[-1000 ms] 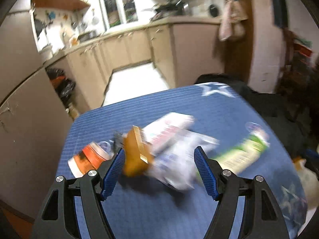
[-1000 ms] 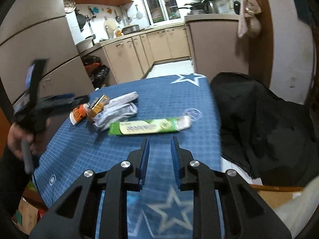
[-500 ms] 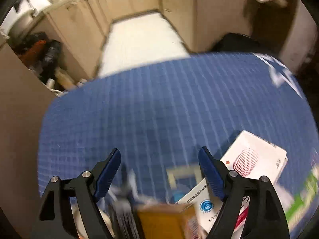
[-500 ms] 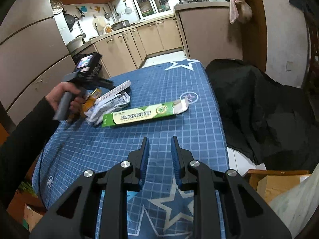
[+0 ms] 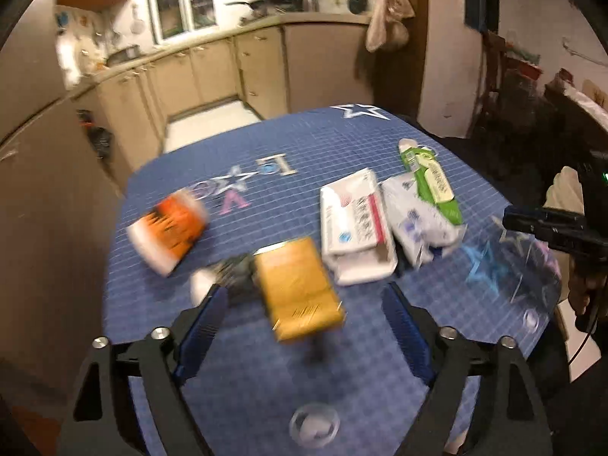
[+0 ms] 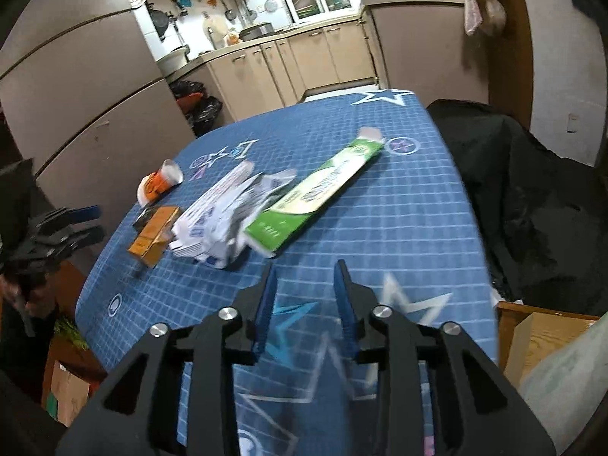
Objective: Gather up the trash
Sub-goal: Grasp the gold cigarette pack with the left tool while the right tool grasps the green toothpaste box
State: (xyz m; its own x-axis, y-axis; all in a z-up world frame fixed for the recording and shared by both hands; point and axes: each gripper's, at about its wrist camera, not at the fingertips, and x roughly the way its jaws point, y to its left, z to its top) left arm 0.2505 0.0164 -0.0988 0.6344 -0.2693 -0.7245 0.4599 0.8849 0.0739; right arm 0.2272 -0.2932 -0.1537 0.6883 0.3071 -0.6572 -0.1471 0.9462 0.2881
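A small heap of trash lies on a blue gridded table mat (image 5: 342,159) printed with white stars. Nearest the left gripper (image 5: 304,319) is a flat yellow-orange carton (image 5: 298,288), blurred, lying on the mat just ahead of the open fingers and between their lines without touching either blue pad. The left jaws stand wide and are opening, gripping nothing. A dark crumpled scrap (image 5: 235,273) sits against the carton's left edge, too blurred to identify. Further left, apart from the rest, an orange-and-white paper cup (image 5: 169,230) lies on its side. To the carton's right is a white medicine box (image 5: 355,228) with red print, touching a crumpled white wrapper (image 5: 414,224), and beside that a long green toothpaste box (image 5: 431,182) points toward the far edge of the table.

The right gripper (image 6: 306,304) hovers over the near part of the mat, pointing toward the toothpaste box's near end. Its jaws show a narrow gap that is opening, with only mat between them.

Each gripper appears at the edge of the other's view, held by a hand. Beige kitchen cabinets (image 6: 288,60) and a window stand behind the table; a black cloth (image 6: 532,197) is draped to its right.
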